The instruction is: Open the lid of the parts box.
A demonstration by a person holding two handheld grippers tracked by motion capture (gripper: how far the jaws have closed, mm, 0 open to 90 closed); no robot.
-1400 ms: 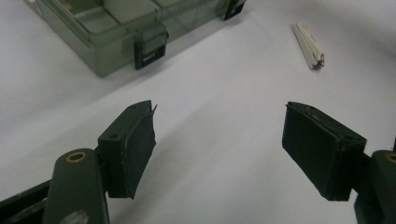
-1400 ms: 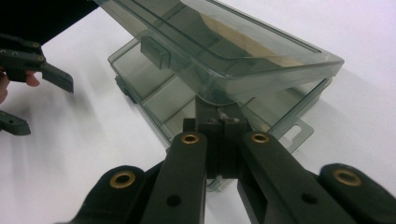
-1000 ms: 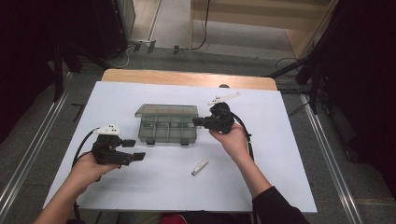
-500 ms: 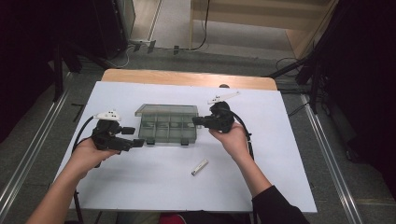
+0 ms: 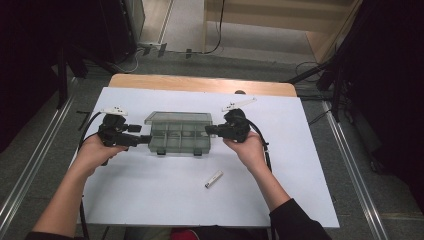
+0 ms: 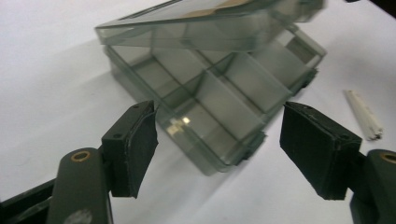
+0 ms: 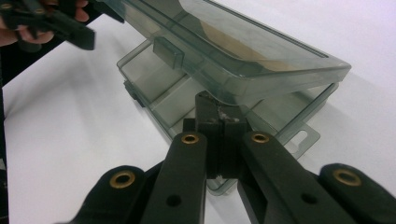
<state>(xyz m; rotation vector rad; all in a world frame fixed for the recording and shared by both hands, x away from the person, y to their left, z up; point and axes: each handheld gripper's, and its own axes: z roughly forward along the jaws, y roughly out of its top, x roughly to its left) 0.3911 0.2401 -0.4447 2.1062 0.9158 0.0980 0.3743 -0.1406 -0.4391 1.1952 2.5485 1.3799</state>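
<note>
A clear grey compartment box (image 5: 180, 139) lies mid-table, its lid (image 5: 178, 118) lifted a little at the front. My right gripper (image 5: 210, 131) is at the box's right end; in the right gripper view its jaws are shut (image 7: 219, 119) with the tips tucked under the raised lid (image 7: 243, 46). My left gripper (image 5: 145, 140) is at the box's left end. In the left gripper view it stands open (image 6: 219, 144), the near corner of the box (image 6: 210, 93) between and just beyond its pads, and nothing is gripped. The compartments that show look empty.
A small white stick (image 5: 214, 179) lies on the white table sheet (image 5: 300, 165) in front of the box, also in the left gripper view (image 6: 364, 114). Cables trail from both grippers. The wooden table edge (image 5: 200, 82) runs behind, metal rails along both sides.
My left gripper has moved forward and right, from the near left of the table up to the box's left end. The right gripper has stayed at the box's right end.
</note>
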